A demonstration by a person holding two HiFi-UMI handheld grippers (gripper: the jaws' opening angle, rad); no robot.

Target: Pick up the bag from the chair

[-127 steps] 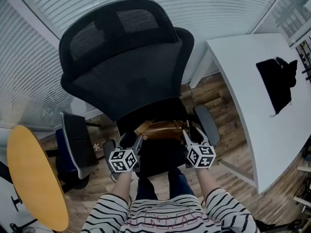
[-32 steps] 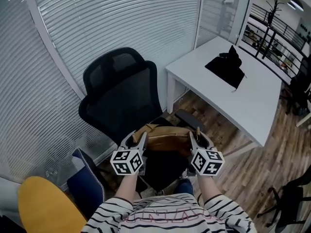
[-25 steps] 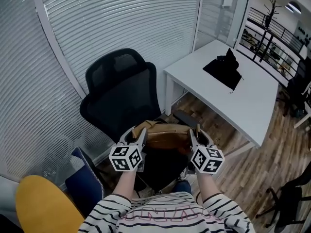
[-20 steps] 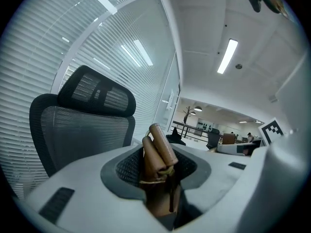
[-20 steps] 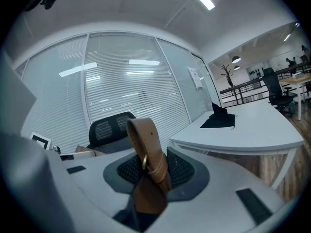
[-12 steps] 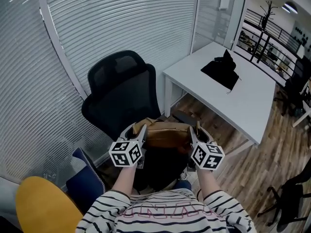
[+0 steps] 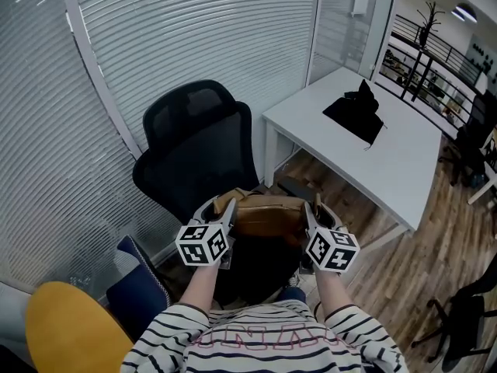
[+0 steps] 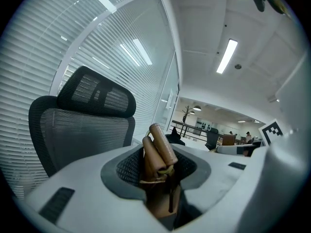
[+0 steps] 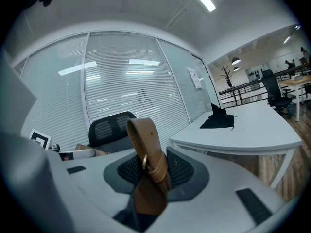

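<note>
A tan leather bag (image 7: 266, 214) hangs in the air between my two grippers, in front of the black mesh office chair (image 7: 194, 146). My left gripper (image 7: 222, 210) is shut on the bag's rolled brown handles (image 8: 158, 154) at its left end. My right gripper (image 7: 311, 208) is shut on a brown buckled strap (image 9: 148, 161) at the bag's right end. The chair's backrest (image 8: 77, 130) shows behind the left jaws, and further off (image 9: 111, 125) in the right gripper view. The bag's lower body is hidden by the grippers.
A white desk (image 7: 373, 142) with a black cloth (image 7: 356, 113) on it stands to the right. Blinds cover the glass wall (image 7: 155, 37) behind the chair. A yellow round tabletop (image 7: 70, 329) and a dark blue bag (image 7: 136, 282) are at lower left.
Earlier the bag lay low on the chair seat with both grippers at its ends. Now it is held up off the seat. Over the last second almost nothing has moved.
</note>
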